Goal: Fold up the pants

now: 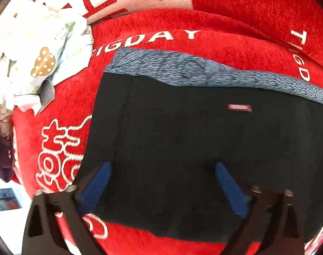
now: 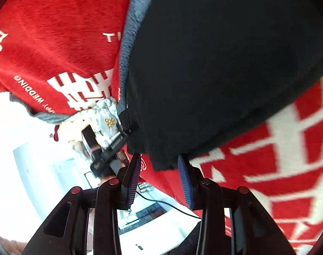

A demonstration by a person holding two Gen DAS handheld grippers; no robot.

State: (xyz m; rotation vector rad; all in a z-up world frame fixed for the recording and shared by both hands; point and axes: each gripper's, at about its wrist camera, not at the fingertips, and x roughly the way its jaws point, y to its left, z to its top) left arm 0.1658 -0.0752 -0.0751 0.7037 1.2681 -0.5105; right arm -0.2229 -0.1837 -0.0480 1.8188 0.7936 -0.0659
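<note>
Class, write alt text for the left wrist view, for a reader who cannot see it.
Black pants with a grey waistband lie folded flat on a red blanket with white lettering. The left hand-held gripper hovers over them with its blue pads wide apart, holding nothing. A crumpled pale patterned cloth lies at the upper left.

Pants (image 1: 182,148) flat on the blanket (image 1: 257,10), crumpled cloth (image 1: 40,48) to their left, apart, on the same blanket.

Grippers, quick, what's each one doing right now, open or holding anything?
Left tool: open wide above the black pants, holding nothing.
Right tool: partly open at the pants' edge, no grip visible.
</note>
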